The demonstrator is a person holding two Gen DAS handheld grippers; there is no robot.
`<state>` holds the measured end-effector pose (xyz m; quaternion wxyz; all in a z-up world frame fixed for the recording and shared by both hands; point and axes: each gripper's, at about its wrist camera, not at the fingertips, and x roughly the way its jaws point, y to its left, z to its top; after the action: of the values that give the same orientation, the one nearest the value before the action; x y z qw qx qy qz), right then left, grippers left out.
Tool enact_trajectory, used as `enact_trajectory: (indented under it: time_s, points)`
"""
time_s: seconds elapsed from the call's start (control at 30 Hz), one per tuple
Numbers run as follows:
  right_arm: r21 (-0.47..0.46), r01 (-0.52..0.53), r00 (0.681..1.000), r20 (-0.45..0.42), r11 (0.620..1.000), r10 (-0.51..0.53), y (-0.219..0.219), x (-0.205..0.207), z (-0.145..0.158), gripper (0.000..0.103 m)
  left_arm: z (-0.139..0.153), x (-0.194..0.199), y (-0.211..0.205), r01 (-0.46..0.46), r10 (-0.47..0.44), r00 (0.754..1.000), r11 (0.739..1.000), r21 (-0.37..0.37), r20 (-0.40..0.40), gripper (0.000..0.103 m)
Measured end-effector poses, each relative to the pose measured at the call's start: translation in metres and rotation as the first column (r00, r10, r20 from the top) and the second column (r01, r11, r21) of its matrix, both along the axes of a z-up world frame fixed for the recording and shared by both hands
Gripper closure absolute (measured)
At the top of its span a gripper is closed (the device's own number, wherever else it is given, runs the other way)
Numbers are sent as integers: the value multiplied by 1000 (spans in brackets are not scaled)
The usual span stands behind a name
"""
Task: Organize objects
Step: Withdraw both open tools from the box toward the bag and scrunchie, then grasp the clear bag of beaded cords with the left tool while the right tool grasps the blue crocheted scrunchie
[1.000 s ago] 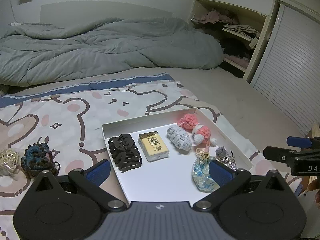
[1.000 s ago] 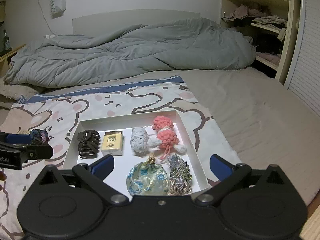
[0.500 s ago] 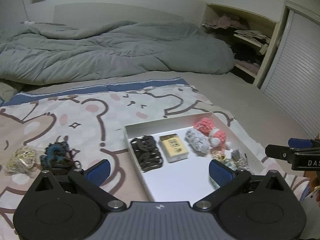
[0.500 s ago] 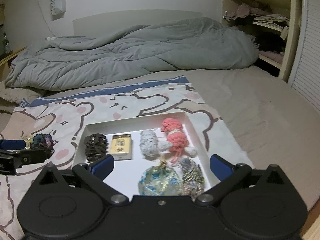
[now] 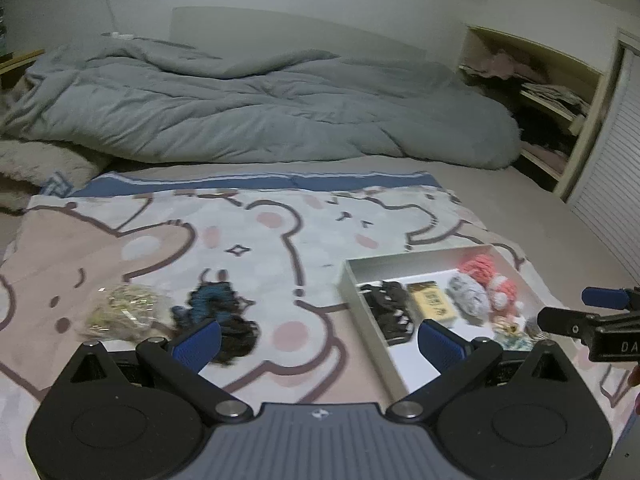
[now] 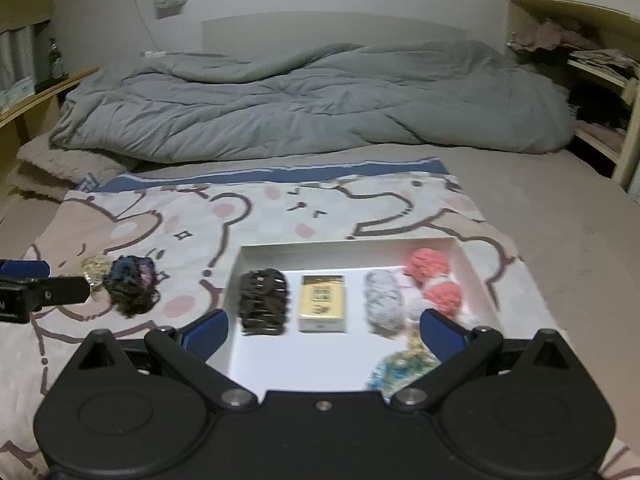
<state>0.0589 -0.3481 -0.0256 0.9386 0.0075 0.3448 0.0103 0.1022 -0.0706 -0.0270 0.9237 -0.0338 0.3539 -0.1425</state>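
Lying just ahead of the spread, empty left gripper (image 5: 318,340), beside its left finger: dark scrunchie (image 5: 218,316). Right gripper (image 6: 324,330) hovering spread over the tray (image 6: 344,246), farther off.

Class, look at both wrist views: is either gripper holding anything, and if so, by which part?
Nothing is held. The left gripper and the right gripper are both open, with nothing between their fingers.

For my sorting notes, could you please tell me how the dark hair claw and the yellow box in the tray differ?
The dark hair claw is near-black and toothed; the yellow box is pale yellow, smooth and rectangular with printed markings. The claw lies nearest the white tray's left wall, with the box on its right. Both rest on the tray floor, untouched.
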Motion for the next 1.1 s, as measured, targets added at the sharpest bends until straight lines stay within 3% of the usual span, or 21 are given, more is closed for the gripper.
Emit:
enact_trajectory:
  time_s: [0.83, 1.1]
  points:
    - [7, -148, 989, 9, 989, 148, 93, 59, -15, 0, -7, 26, 98, -168, 167, 986, 983, 76, 17, 0]
    - [37, -275, 961, 26, 961, 274, 122, 78, -24, 0, -18, 51, 124, -215, 215, 977, 975, 62, -5, 0]
